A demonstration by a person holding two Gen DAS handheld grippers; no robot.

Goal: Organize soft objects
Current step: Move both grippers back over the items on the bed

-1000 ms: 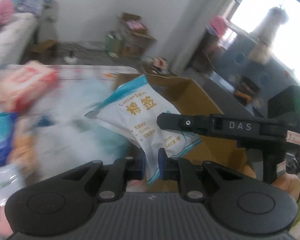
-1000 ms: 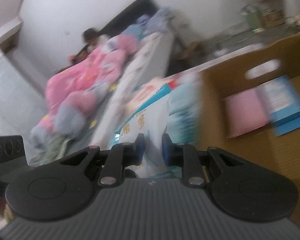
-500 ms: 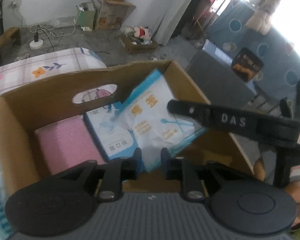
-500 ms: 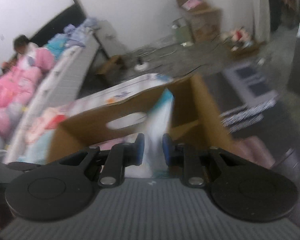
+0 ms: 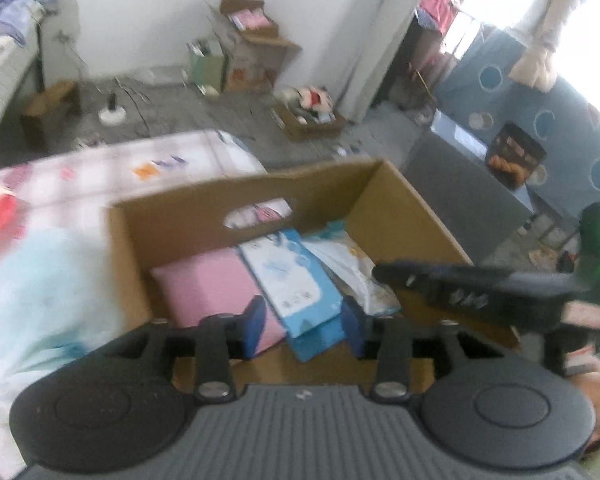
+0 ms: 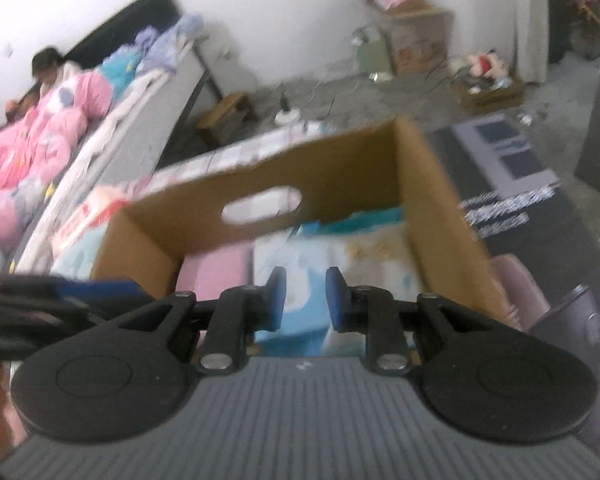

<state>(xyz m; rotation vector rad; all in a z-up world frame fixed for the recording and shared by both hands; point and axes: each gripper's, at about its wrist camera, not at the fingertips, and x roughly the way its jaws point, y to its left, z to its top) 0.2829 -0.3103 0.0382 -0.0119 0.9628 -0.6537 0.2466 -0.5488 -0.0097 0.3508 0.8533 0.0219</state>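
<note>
An open brown corrugated-cardboard box [image 5: 400, 200] with an oval hand-hole cut in its far wall sits below both cameras, and the soft goods lie flat on its floor. A matte pink rectangular pack [image 5: 208, 292] lies at the left; beside it is a glossy blue-and-white plastic packet [image 5: 296, 280], and at the right a crinkled white plastic bag of cotton swabs with a teal edge [image 5: 352, 264] lies against the side wall. The left hand-held gripper [image 5: 303, 322] hangs over the near rim, its blue-padded fingers [image 5: 254, 320] spread wide with nothing between them. The right hand-held gripper [image 6: 303, 300] also stands parted and empty, above the blue-and-white packet [image 6: 300, 280]. Only the left view shows the right tool's black arm crossing the box's right corner, and a blue dotted cabinet [image 5: 540, 120] by the window. Only the right view shows the bed with pink bedding [image 6: 40, 136] and a person resting there. Both views are blurred.
</note>
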